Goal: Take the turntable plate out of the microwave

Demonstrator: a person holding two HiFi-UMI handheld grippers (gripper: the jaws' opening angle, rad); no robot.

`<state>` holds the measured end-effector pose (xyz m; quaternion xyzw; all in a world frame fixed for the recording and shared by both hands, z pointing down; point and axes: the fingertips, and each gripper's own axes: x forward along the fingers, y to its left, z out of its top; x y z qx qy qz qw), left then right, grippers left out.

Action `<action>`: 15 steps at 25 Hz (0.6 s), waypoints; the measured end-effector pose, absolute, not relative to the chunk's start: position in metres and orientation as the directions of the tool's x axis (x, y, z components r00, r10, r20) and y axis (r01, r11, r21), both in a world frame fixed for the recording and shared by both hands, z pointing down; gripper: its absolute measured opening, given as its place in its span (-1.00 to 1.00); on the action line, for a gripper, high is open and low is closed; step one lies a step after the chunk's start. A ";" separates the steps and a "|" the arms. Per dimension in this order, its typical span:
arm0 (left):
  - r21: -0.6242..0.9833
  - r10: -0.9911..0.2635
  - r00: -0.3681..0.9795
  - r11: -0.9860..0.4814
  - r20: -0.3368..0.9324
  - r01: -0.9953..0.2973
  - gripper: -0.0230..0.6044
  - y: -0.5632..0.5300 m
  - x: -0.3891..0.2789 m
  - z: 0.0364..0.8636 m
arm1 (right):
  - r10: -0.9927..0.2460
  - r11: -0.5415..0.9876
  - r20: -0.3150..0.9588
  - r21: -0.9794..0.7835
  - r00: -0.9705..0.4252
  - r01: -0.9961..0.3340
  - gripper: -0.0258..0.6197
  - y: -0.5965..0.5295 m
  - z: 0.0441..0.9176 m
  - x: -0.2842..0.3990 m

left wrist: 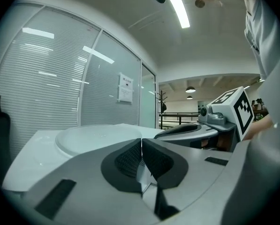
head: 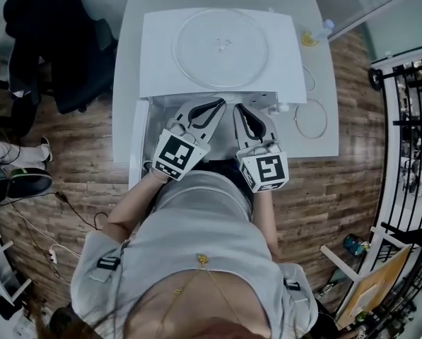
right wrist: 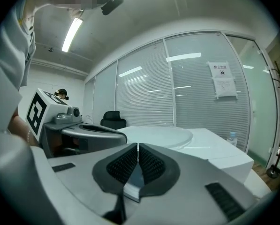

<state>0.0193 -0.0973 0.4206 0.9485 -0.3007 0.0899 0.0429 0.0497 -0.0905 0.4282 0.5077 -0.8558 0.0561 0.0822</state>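
Both left gripper (left wrist: 141,142) and right gripper (right wrist: 138,146), fingers closed on nothing, hover mid-frame at the front edge of the microwave (head: 161,76), turntable plate (head: 220,46) atop it.

Only top of microwave (head: 161,62) shows; front & inside hidden under it. Yellow item (head: 309,40) by bottle (head: 325,28) at far corner of counter (head: 322,145): too small to ID. Print on notice (left wrist: 125,88) on glass wall (left wrist: 60,78): unreadable. Dark chair (head: 55,41) cut off at top edge.
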 end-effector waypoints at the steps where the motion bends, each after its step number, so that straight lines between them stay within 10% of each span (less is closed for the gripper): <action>1: 0.030 -0.558 0.809 -0.820 0.183 -0.572 -0.83 -0.096 0.019 0.417 | -0.861 0.478 0.193 -0.012 -0.471 -0.878 -0.85 -0.090 0.426 0.049; 15: 0.025 -0.533 0.839 -0.842 0.106 -0.539 -0.84 -0.092 0.017 0.401 | -0.851 0.517 0.127 0.022 -0.510 -0.856 -0.87 -0.083 0.397 0.040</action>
